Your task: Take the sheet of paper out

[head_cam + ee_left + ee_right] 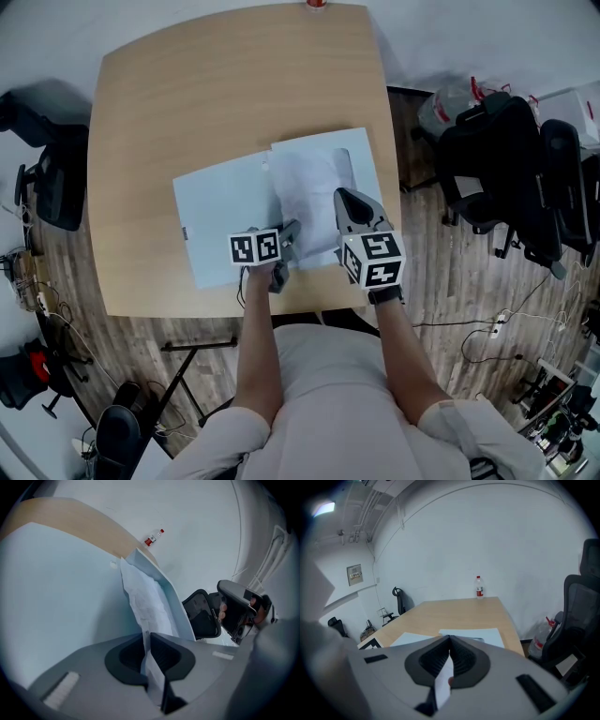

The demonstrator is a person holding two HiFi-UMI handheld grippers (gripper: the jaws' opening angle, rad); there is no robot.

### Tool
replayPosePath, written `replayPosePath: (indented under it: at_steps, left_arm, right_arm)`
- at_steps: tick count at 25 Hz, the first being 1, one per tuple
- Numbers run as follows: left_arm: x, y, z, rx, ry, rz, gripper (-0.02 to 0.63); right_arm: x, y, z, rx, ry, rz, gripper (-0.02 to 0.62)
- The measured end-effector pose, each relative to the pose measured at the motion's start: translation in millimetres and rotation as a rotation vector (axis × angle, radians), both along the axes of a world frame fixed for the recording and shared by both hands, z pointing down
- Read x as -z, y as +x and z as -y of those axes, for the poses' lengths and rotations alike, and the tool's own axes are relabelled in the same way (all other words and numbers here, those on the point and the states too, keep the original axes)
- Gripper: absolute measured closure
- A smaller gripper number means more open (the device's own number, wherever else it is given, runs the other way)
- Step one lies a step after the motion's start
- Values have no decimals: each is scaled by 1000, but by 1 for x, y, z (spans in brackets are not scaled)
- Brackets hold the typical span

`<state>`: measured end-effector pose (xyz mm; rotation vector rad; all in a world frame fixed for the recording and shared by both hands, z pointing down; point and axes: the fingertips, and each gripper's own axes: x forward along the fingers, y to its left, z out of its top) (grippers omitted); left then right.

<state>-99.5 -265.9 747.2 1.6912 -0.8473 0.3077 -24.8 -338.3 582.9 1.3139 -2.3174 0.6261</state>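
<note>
A pale blue folder (220,211) lies open on the wooden table (225,84). Its right cover (361,155) is lifted, and my right gripper (345,201) is shut on that cover's near edge; a thin pale strip (444,681) shows between its jaws (450,641). A creased white sheet of paper (305,187) stands up out of the folder. My left gripper (291,232) is shut on the sheet's near edge. In the left gripper view the sheet (145,599) runs straight into the closed jaws (146,638), with the blue cover (164,590) behind it.
A small bottle with a red label (479,587) stands at the table's far edge. Black office chairs (511,178) and a bag stand to the right, and another chair (52,183) to the left. The table's near edge is close to the person's body.
</note>
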Motion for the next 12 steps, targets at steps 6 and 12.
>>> replayPosePath:
  at_steps: [6, 12]
  left_arm:
    - [4, -3, -2, 15, 9, 8, 577]
    - [10, -10, -6, 42, 26, 29, 595]
  right_arm:
    - [4, -1, -4, 10, 11, 5, 583]
    - [12, -3, -8, 24, 28, 10, 583]
